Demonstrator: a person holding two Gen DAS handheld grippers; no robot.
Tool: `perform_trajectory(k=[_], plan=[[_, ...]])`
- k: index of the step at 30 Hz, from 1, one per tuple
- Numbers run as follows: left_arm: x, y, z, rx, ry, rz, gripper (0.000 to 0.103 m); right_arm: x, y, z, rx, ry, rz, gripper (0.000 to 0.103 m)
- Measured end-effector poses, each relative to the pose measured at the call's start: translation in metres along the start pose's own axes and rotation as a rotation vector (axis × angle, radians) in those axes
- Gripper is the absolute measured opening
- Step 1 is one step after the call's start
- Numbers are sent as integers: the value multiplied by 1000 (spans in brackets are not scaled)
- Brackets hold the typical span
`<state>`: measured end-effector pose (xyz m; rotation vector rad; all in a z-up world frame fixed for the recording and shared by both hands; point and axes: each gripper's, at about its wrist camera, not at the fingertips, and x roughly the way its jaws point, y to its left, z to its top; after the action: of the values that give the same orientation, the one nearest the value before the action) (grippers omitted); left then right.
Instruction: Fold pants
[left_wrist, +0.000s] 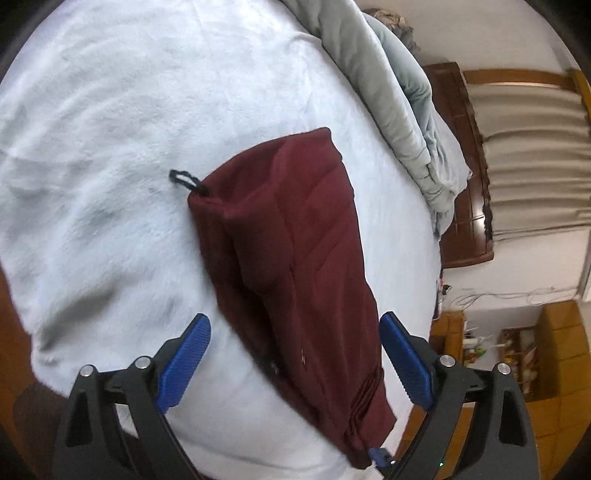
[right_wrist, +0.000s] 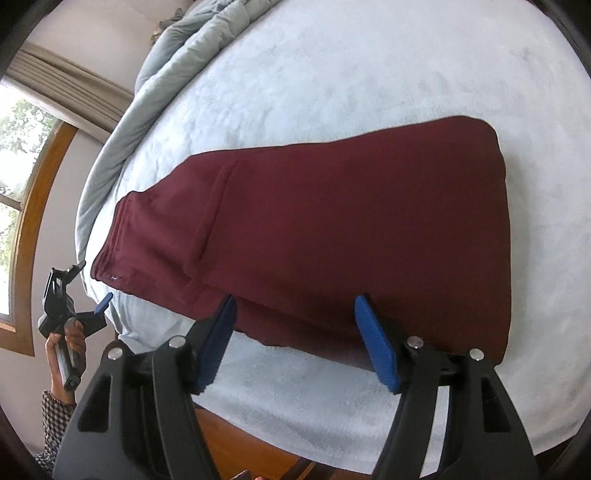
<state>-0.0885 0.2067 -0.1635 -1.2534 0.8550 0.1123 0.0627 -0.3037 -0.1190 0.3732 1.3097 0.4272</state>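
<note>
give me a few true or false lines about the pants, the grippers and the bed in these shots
1. The pants are dark red and lie on a pale blue blanket. True.
2. The right gripper is shut on the pants. False: it is open, with the near edge of the pants between its blue fingers.
3. The left gripper is open. True.
4. The pants are spread out in a single layer, legs apart. False: they are folded into a stacked bundle.
5. A dark cord loop sticks out from one end of the pants. True.
6. A grey quilt covers the pants. False: it lies bunched along the bed's far edge, apart from them.
</note>
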Motion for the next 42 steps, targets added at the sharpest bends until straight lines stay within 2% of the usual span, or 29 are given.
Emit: perform_trajectory(k=[6,9,11,15,17,19,23,24,25,26,28,31,34,37,42], plan=[[29,10,16,-42,11,-3,92,5,-1,1,8,-1,-16,66],[32,6,18,-18,7,-28,90,7,-1,2,4,5,-23,66],[33,-3,18,13,4,-15,90,9,-1,2,0,4,-26,67],[31,-19,17,69,-23,-137,89,10,-3,1,-1,3,-25,67],[40,-20,22,73,-21,-89,89,11,-4,2,2,5,-21,67],[56,-9,29,20,5,-49,89,11,-5,1,8,5,-18,67],[68,-13,36,6,-13,-18,89,10,-7,1,9,4,-8,67],[68,-19,36,22,-19,-21,87,10,-8,1,9,4,-4,67],[64,-24,34,40,-31,-21,74,10,-9,2,9,5,-1,67],[62,-28,33,54,-39,-5,54,10,-10,2,12,5,2,67],[61,-31,32,75,-47,55,31,10,-11,1,19,3,12,68],[65,-18,34,45,-33,68,31,10,-13,2,18,3,17,69],[56,-14,29,41,-41,45,29,6,-16,2,24,-3,29,69],[45,-30,22,103,-67,-1,29,-6,-19,2,44,-23,55,70],[34,-81,5,272,-95,-90,29,-29,-23,-1,34,-67,64,71]])
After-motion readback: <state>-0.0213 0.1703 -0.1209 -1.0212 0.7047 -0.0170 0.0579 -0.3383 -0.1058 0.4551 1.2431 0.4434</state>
